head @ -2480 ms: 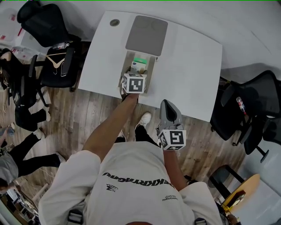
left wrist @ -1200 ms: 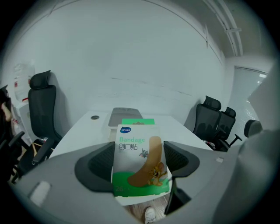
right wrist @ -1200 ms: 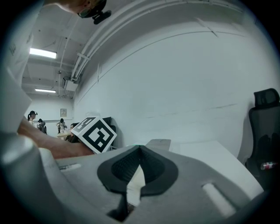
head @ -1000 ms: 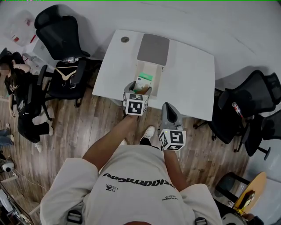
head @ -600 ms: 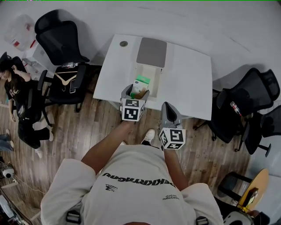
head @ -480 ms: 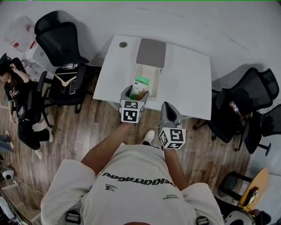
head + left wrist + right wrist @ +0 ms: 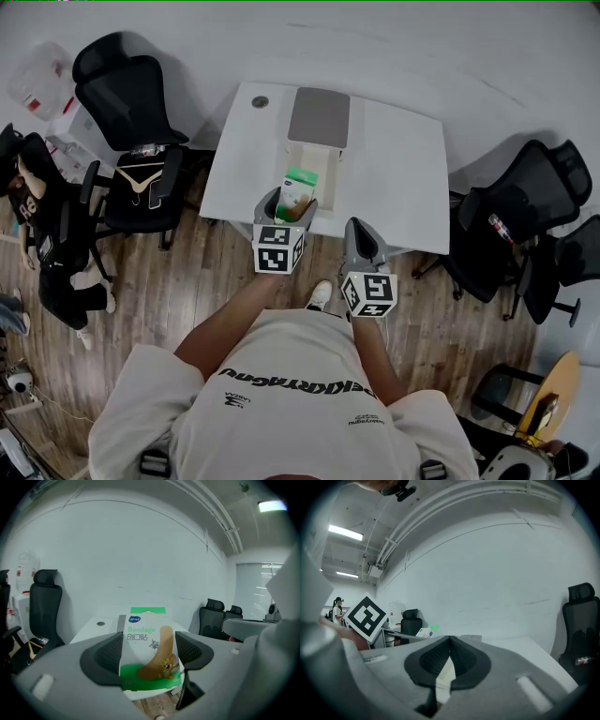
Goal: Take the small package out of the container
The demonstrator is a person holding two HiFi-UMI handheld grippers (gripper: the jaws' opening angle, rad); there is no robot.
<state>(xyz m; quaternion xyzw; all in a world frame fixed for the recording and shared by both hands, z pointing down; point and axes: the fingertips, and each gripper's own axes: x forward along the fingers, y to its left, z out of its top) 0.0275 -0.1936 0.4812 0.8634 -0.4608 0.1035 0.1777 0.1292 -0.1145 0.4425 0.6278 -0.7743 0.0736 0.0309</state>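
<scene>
Seen from above, a wooden floor [image 7: 187, 291] holds a white desk [image 7: 403, 169] with black office chairs [image 7: 122, 89] on either side of it. A person in a white T-shirt [image 7: 281, 394] stands at its near edge with a gripper in each hand. On the desk lies a long, open cream container [image 7: 325, 178], and a flat grey lid [image 7: 319, 115] sits at its far end. The left gripper [image 7: 284, 202] is held over the near end of the container. Its fingers are clamped on the two sides of the small package [image 7: 298, 183], which is green and white and stands upright between them. The left gripper view adds what the head view cannot: the package front reads "Bandage" and carries a cartoon picture and a tan plaster strip. In that view floorboards show under its bottom edge and the desk lies beyond it. The right gripper [image 7: 362, 234] hangs at the near edge of the desk, just right of the container. Only its own view shows its dark ribbed fingers [image 7: 466, 660] pressed together with nothing held between them.
</scene>
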